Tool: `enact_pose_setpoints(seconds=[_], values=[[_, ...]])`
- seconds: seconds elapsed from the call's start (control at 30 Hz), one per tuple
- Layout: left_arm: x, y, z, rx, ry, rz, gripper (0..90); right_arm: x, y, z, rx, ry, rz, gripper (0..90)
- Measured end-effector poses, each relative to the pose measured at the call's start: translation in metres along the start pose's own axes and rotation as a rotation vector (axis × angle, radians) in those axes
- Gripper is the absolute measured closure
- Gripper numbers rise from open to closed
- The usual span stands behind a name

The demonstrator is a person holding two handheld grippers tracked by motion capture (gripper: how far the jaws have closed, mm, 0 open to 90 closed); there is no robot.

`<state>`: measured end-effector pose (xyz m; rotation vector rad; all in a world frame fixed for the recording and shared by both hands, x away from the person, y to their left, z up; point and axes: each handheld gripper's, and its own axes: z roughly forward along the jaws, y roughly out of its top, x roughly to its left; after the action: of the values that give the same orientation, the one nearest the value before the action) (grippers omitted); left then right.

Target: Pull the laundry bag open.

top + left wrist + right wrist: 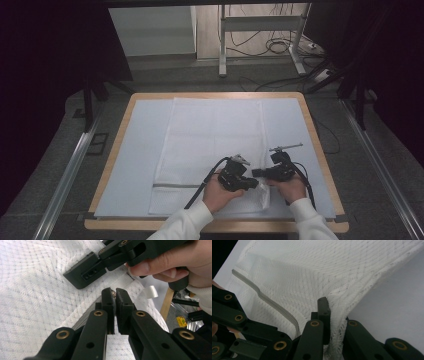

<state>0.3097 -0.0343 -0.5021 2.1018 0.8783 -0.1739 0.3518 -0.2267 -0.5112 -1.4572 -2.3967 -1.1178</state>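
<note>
On table, mesh bag, grippers pinching edge

One mesh bag with one grey zip, one pale sheet, one tabletop, two hand-held grippers: left, right.

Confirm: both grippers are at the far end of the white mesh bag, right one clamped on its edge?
Not quite: the high view shows the left gripper and right gripper at the near end of the white mesh bag. The right one is clamped on its edge, as you said.
</note>
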Motion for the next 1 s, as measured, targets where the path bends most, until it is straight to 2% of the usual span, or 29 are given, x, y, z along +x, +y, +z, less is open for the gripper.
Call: enact_pose_setpoints(seconds=[0.2,0.4,1.0], values=[[0.003,-0.002,0.002,0.007,-0.013,-0.011,87.1,-0.001,0.000,-0.001,0.001,0.006,-0.009,88.4],[0.011,-0.006,0.003,0.019,-0.030,-0.052,87.2,0.001,0.000,-0.003,0.000,0.012,-0.026,88.5],[0.023,-0.009,0.007,0.030,-0.043,-0.085,87.2,0.003,-0.002,-0.004,-0.003,0.005,-0.089,88.7]])
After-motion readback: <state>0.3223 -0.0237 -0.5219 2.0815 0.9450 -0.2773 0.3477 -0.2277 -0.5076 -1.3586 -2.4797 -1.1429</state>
